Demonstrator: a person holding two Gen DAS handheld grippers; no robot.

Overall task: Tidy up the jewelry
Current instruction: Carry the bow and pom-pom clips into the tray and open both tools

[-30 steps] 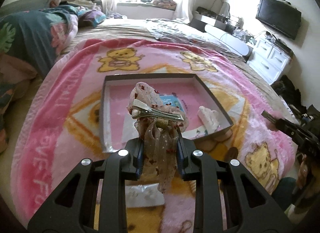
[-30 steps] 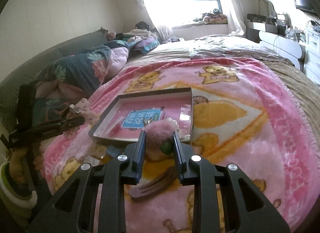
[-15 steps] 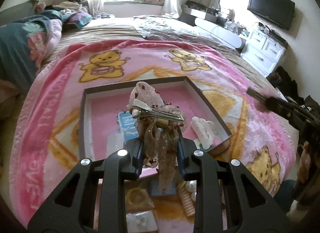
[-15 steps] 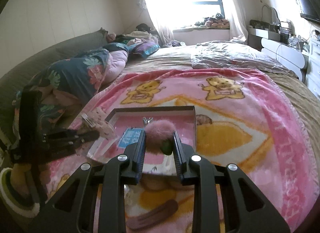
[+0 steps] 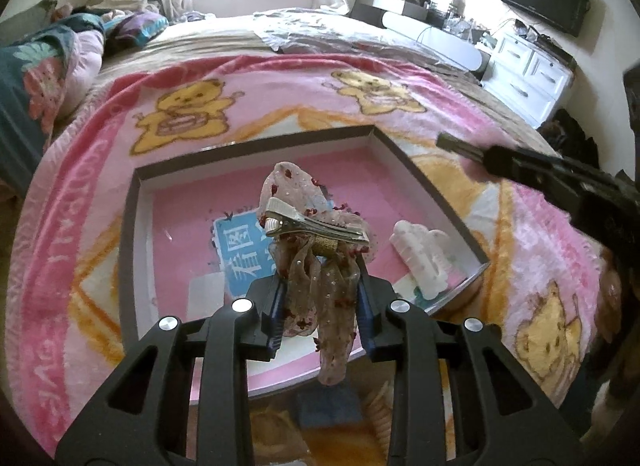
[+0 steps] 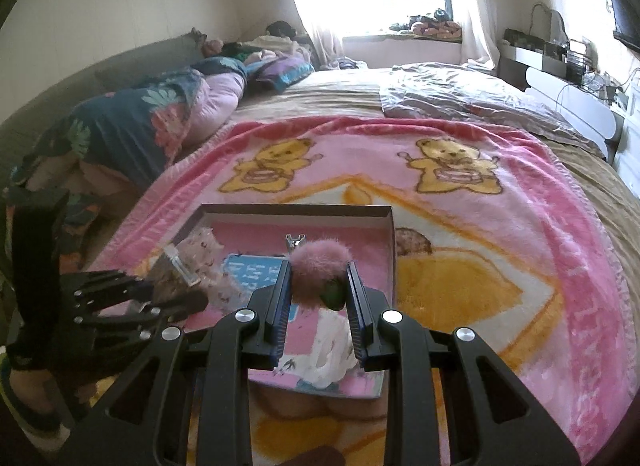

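My left gripper (image 5: 320, 286) is shut on a sheer beige bow hair clip (image 5: 316, 225) with a silver metal clasp and holds it above the open pink-lined box (image 5: 136, 201). A white claw clip (image 5: 420, 258) lies in the box's near right corner. My right gripper (image 6: 318, 290) is shut on a fluffy pink pompom clip (image 6: 316, 266) with a green part, also above the box (image 6: 392, 242). The left gripper with its bow clip (image 6: 200, 262) shows at the left of the right wrist view. The right gripper's finger (image 5: 520, 165) shows at the right of the left wrist view.
The box sits on a pink teddy-bear blanket (image 5: 100, 169) on a bed. A blue printed card (image 5: 236, 250) lies in the box. Small items (image 5: 376, 410) lie on the blanket before the box. Pillows (image 6: 152, 133) lie left; white drawers (image 5: 528, 73) stand right.
Both grippers have moved forward and now hold their clips over the box interior. The loose items on the blanket have slid below and behind the fingers.
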